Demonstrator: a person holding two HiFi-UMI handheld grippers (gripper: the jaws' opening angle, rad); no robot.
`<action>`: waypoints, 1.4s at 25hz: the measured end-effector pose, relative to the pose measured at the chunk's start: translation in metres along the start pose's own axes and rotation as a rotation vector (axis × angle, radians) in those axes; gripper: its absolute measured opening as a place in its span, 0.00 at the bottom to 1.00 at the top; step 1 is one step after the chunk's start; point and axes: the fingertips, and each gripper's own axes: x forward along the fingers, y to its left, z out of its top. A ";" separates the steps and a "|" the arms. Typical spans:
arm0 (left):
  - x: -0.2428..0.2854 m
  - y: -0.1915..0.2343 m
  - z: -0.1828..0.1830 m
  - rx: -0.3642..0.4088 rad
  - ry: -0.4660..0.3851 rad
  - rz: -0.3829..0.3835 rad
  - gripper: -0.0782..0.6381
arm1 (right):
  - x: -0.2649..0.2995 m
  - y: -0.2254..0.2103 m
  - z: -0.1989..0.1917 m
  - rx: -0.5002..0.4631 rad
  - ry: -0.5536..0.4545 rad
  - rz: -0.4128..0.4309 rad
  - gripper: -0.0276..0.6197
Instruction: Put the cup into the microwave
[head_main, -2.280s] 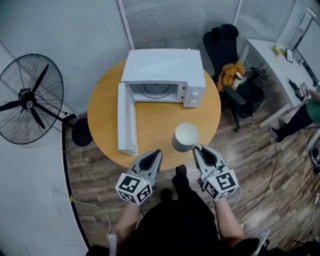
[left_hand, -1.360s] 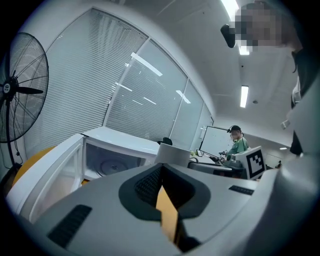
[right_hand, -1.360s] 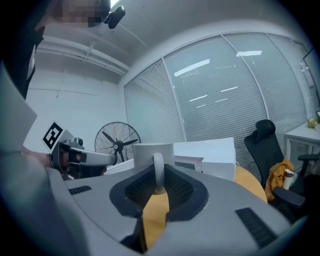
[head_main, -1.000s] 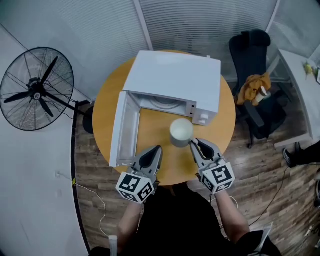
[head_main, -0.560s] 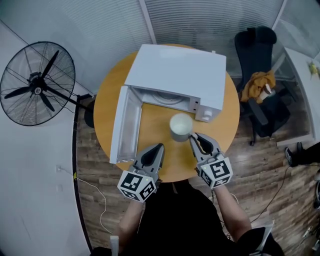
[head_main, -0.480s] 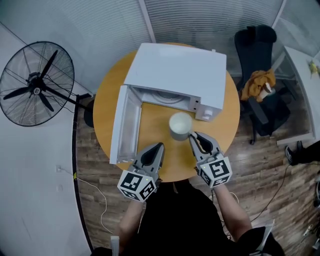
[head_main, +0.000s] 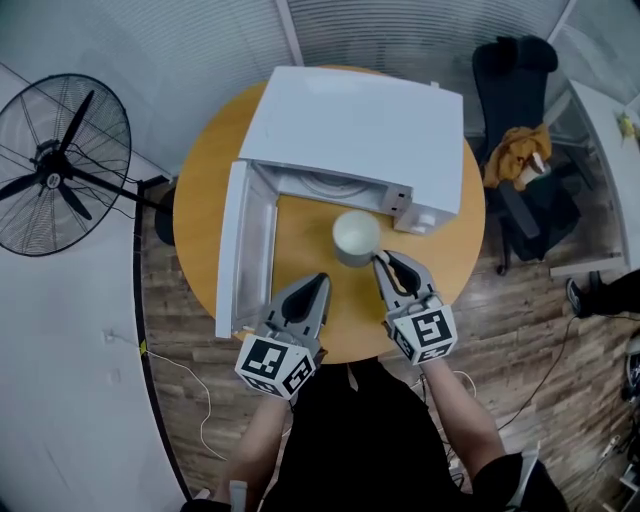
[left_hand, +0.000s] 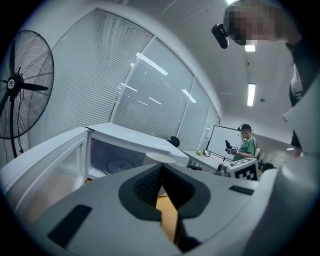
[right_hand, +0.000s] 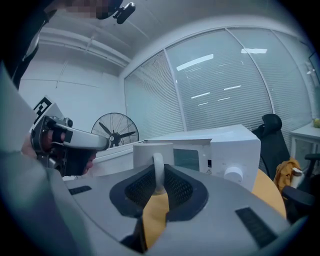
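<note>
While pinched by its handle in right gripper (head_main: 381, 262), noted cup (head_main: 356, 236) mid-frame above surface (head_main: 300, 245), just short of microwave (head_main: 360, 130). Open cavity (head_main: 320, 186) found up-frame of cup; door (head_main: 240, 250) swung left. Left gripper (head_main: 318, 285) seen closed, empty, lower left of cup.

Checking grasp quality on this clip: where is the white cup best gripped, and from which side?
By its handle, from the person's side: the cup stands upright with the handle sticking out toward the right gripper, whose fingers pinch it.
</note>
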 end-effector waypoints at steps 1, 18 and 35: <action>0.002 0.003 -0.002 -0.002 0.002 -0.001 0.10 | 0.005 -0.001 -0.003 -0.003 0.001 -0.002 0.13; 0.038 0.035 -0.011 -0.028 0.042 -0.041 0.10 | 0.107 -0.029 -0.046 0.016 0.008 -0.098 0.13; 0.048 0.069 -0.010 -0.048 0.049 -0.025 0.10 | 0.178 -0.072 -0.050 0.008 -0.026 -0.277 0.13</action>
